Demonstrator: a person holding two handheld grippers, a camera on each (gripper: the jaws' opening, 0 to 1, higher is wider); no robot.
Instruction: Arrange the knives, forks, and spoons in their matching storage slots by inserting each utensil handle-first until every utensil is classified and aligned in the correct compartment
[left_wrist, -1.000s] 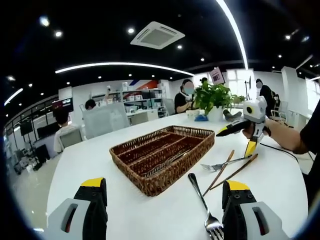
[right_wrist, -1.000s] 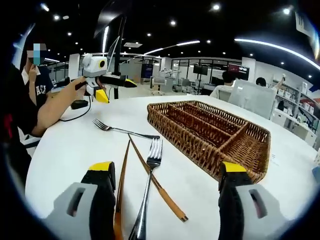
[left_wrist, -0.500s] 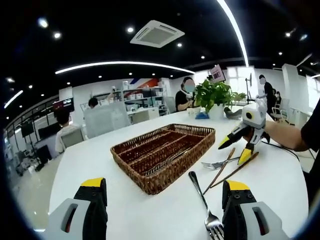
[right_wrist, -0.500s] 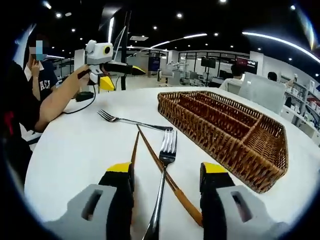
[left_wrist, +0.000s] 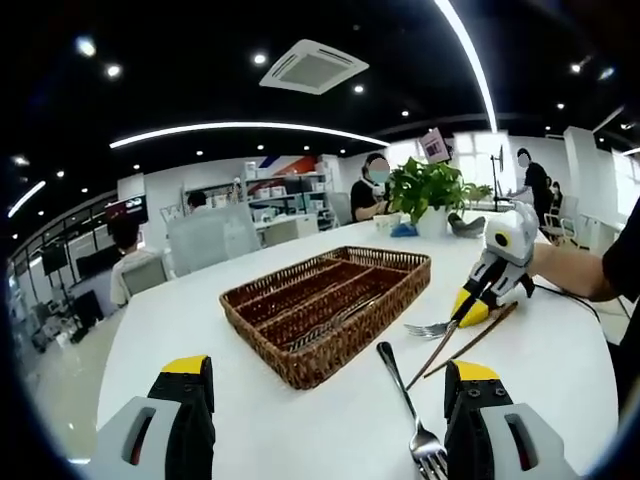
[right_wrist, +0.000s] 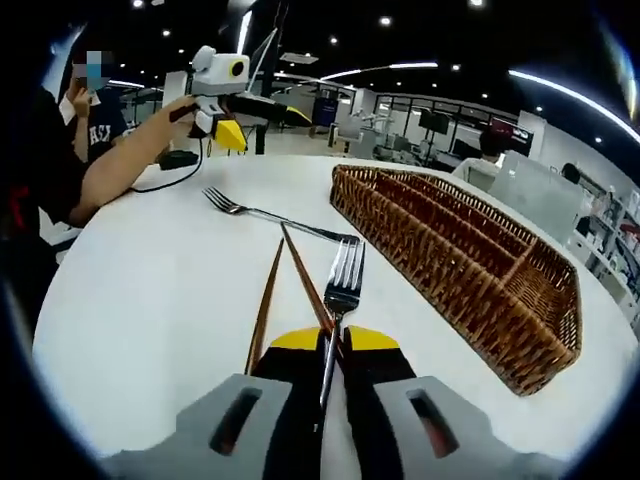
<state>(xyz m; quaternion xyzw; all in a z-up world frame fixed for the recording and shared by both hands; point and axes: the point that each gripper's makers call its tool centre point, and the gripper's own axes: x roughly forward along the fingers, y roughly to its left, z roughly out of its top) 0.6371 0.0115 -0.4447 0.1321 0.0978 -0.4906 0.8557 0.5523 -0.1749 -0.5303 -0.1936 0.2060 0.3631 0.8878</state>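
The round white worktop (left_wrist: 300, 420) carries everything and is seen from both claw views. On it sits a long brown wicker tray (left_wrist: 330, 310), split lengthwise into narrow compartments; in the left gripper view at least one metal utensil lies inside a near compartment, though which kind I cannot tell. In the right gripper view the same tray (right_wrist: 470, 250) runs away to the right, well apart from the loose utensils.

Beside the tray lie two brown chopsticks (right_wrist: 268, 300), crossing near their far ends, and two metal forks. One fork (right_wrist: 270, 212) lies farther off with its tines pointing away from the tray. The nearer fork (right_wrist: 342, 285) points its tines away from the camera, and its handle runs back between the yellow-tipped jaws of the right claw (right_wrist: 333, 340), which are pressed together on it.

In the left gripper view that right claw (left_wrist: 472, 305) reaches down to the chopsticks (left_wrist: 460, 340) and a fork (left_wrist: 432, 328), held by a hand. Another fork (left_wrist: 405, 405) lies nearer, tines toward the camera. The left claw (left_wrist: 325, 372) hangs above the worktop with jaws spread wide, holding nothing.

A potted green plant (left_wrist: 430, 195) stands beyond the tray. A small sign above the plant is too blurred to read.
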